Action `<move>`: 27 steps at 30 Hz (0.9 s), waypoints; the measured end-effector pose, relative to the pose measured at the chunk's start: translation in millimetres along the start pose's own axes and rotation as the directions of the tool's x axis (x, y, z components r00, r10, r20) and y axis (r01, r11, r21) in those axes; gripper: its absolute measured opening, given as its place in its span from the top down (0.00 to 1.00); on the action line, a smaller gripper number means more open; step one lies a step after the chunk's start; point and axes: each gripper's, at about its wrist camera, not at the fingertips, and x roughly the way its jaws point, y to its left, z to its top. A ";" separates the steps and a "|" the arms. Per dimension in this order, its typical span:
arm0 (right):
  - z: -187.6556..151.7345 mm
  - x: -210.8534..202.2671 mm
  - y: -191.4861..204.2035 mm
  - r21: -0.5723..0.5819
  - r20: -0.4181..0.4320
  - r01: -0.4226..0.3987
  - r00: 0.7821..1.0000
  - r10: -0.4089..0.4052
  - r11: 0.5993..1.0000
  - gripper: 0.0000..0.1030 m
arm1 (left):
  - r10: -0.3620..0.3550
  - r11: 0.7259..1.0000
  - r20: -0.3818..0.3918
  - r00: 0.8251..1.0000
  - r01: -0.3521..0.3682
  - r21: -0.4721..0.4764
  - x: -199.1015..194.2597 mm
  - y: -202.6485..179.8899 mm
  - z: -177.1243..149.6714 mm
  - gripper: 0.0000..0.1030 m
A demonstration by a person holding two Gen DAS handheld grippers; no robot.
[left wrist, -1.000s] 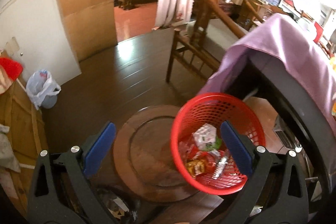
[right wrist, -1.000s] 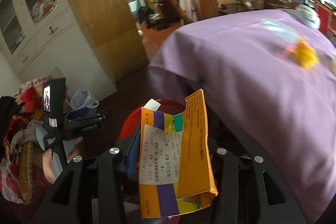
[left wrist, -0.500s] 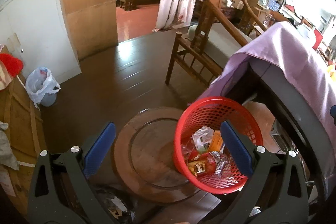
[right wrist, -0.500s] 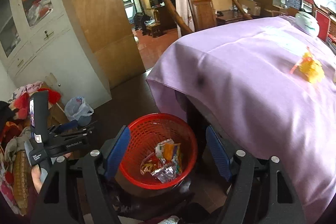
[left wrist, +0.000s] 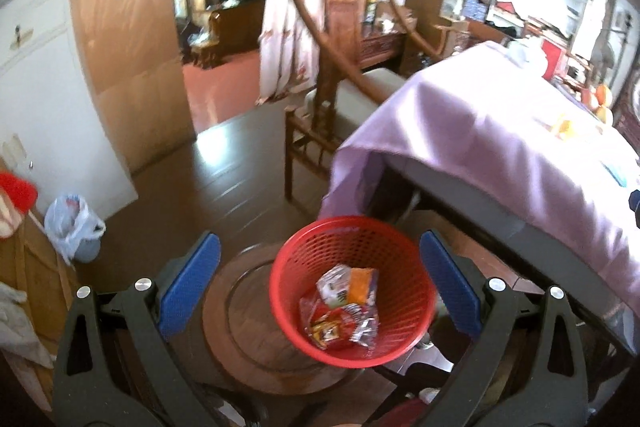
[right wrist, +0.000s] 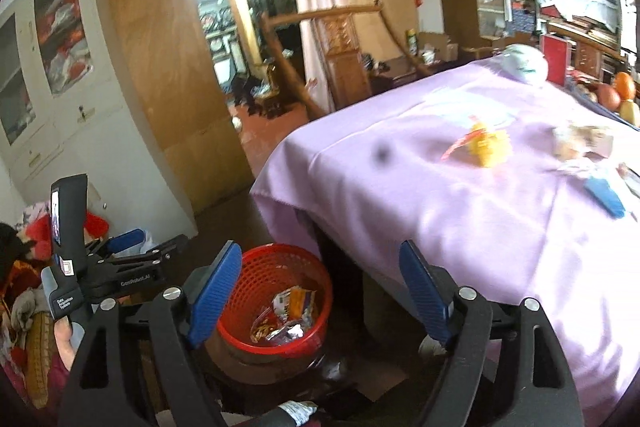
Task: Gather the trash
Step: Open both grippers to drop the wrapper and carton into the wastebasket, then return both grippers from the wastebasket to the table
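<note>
A red mesh basket (left wrist: 408, 279) stands on a round wooden stool beside the table and holds several wrappers, with an orange packet (left wrist: 360, 277) on top. It also shows in the right wrist view (right wrist: 256, 267). My left gripper (left wrist: 320, 279) is open and empty above the basket. My right gripper (right wrist: 320, 285) is open and empty, higher up. On the purple tablecloth (right wrist: 460, 211) lie a yellow wrapper (right wrist: 486, 145), a crumpled pale wrapper (right wrist: 580, 145) and a blue item (right wrist: 604, 197).
A wooden chair (left wrist: 320, 131) stands at the table's far end. A white plastic bag (left wrist: 74, 223) sits on the floor by a white cabinet (left wrist: 48, 99). Fruit (right wrist: 618, 93) sits at the table's far right. The left gripper's handle (right wrist: 72, 267) shows at left.
My right gripper opened and let go of the orange packet, which now lies in the basket. Both grippers then rose, bringing more of the tabletop into view.
</note>
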 end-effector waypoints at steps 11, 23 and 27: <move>-19.2 -104.4 -56.6 0.097 0.185 0.076 0.978 -0.093 0.992 0.14 | -0.134 0.974 0.049 0.990 0.123 0.191 -53.2 -97.3 2.2 0.07; -55.3 -154.1 -156.6 0.274 0.218 0.217 0.935 -0.280 0.937 0.10 | -0.230 0.912 0.002 0.973 0.214 0.350 -49.6 -208.3 0.8 0.06; -56.5 -151.4 -186.4 0.291 0.191 0.297 0.913 -0.360 0.910 0.10 | -0.222 0.893 -0.003 0.975 0.204 0.401 -27.5 -246.4 16.1 0.06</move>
